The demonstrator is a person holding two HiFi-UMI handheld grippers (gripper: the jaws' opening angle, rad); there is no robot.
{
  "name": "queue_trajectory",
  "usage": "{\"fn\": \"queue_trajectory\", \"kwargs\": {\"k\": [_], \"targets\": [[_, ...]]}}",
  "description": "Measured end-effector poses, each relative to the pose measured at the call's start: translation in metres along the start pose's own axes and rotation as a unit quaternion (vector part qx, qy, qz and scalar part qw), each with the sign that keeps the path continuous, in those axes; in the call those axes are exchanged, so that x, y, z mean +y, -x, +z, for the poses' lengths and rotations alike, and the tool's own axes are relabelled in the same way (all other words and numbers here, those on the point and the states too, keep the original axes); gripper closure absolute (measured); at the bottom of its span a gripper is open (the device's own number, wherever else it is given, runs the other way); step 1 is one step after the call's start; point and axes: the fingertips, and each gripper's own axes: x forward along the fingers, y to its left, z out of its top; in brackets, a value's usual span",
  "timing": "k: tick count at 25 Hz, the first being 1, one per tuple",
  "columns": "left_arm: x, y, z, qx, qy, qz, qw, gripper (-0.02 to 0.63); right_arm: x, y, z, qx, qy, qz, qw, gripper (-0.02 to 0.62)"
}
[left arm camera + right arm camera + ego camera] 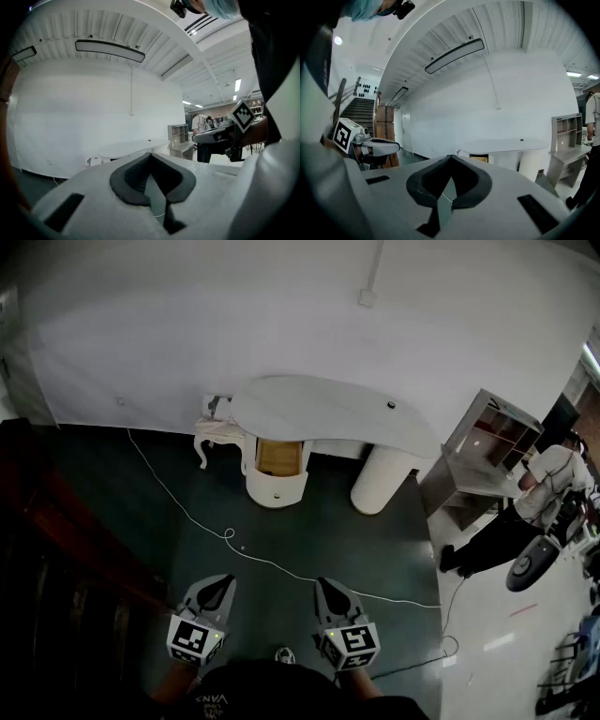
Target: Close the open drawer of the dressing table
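Observation:
A white dressing table with a curved top stands against the far wall. Its drawer in the left pedestal is pulled out and shows a wooden inside. The table is also seen far off in the left gripper view and in the right gripper view, where the drawer's wooden inside shows. My left gripper and right gripper are low in the head view, far from the table, side by side. Both are shut with nothing between their jaws.
A white cable runs across the dark floor between me and the table. A small white stool stands left of the table, a grey shelf unit to its right. A person stands at the right. Wooden stairs rise at left.

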Motion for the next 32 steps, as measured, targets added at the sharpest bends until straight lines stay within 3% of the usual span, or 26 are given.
{"fn": "queue_trajectory", "kwargs": {"k": [7, 11, 12, 13, 14, 15, 23, 32], "targets": [[-0.023, -0.022, 0.001, 0.006, 0.009, 0.009, 0.9999, 0.588, -0.028, 0.004, -0.003, -0.007, -0.017, 0.017, 1.0, 0.589], [-0.032, -0.034, 0.002, 0.011, 0.022, 0.038, 0.999, 0.584, -0.055, 0.007, -0.005, -0.008, -0.023, 0.013, 1.0, 0.585], [-0.034, -0.037, 0.001, 0.014, 0.027, 0.045, 0.9985, 0.579, -0.061, 0.007, -0.006, -0.007, -0.023, 0.013, 1.0, 0.547], [-0.036, -0.04, -0.001, 0.017, 0.033, 0.051, 0.998, 0.541, -0.066, 0.007, -0.007, -0.006, -0.024, 0.014, 1.0, 0.473], [-0.037, -0.043, -0.004, 0.019, 0.038, 0.056, 0.9975, 0.446, -0.069, 0.007, -0.009, -0.005, -0.024, 0.018, 1.0, 0.434], [-0.04, -0.044, -0.007, 0.022, 0.043, 0.06, 0.9971, 0.397, -0.073, 0.007, -0.012, -0.003, -0.023, 0.022, 0.999, 0.434], [-0.052, -0.053, -0.034, 0.051, 0.065, 0.076, 0.9937, 0.397, -0.09, -0.006, -0.031, 0.022, -0.032, 0.049, 0.998, 0.434], [-0.003, -0.095, -0.041, 0.067, 0.083, 0.087, 0.9905, 0.399, -0.112, -0.068, -0.03, 0.051, -0.042, 0.046, 0.997, 0.434]]}}
